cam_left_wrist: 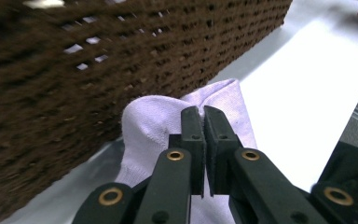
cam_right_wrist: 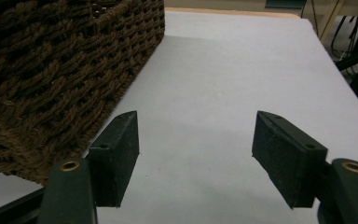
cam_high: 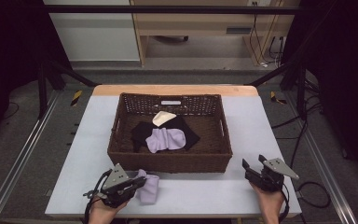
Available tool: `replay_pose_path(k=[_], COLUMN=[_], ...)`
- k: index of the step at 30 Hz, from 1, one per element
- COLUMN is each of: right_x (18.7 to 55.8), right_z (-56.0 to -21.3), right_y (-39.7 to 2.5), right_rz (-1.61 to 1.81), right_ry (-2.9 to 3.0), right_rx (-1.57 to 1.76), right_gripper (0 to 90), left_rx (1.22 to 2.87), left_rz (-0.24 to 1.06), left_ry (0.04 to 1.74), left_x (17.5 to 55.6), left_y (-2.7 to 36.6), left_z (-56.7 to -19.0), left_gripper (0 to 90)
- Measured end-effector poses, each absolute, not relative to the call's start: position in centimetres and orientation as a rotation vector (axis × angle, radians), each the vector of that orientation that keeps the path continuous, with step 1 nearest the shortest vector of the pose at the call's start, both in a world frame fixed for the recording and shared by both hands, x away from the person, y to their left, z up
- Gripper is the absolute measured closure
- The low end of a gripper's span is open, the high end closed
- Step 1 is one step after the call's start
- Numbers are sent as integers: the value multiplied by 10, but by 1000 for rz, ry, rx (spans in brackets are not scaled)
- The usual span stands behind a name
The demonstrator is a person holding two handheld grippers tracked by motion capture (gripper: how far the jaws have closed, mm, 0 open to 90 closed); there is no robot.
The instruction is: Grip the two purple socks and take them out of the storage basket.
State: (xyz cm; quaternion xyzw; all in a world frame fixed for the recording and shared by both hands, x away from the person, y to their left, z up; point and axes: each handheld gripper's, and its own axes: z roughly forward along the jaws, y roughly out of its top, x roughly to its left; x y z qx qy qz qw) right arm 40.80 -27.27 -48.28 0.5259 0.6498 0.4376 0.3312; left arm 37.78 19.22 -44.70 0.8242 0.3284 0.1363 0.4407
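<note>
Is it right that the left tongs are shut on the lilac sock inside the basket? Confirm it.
Not quite. The left tongs are shut on the lilac sock, but it lies on the table in front of the basket, not inside it. The high view shows this.

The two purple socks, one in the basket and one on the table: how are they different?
The sock in the basket lies on black cloth inside the wicker basket, while the sock on the table lies in front of that basket. The left gripper is shut on the sock on the table; nothing touches the sock in the basket. Both are pale purple.
</note>
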Motion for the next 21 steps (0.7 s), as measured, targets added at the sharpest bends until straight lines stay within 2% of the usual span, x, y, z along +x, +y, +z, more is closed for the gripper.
replay_pose_path(k=[6, 7, 9, 15, 21], right_x=[408, 408, 408, 408, 408], right_z=[-483, -483, -483, -483, -483], right_y=[-273, -272, -272, -272, -272], right_rz=[1142, 1142, 1137, 1137, 1134], right_ry=[1695, 1697, 1701, 1695, 1695], right_rx=[1380, 1381, 1376, 1384, 1387], right_gripper=[315, 314, 311, 307, 311], left_rx=[2056, 2051, 2041, 1948, 1877], left_rz=[341, 341, 340, 403, 429], left_ry=[816, 820, 839, 855, 864], left_x=[381, 381, 381, 375, 378], left_y=[186, 187, 188, 199, 210], left_z=[-453, -454, -454, -436, -415], left_gripper=[853, 838, 750, 608, 568])
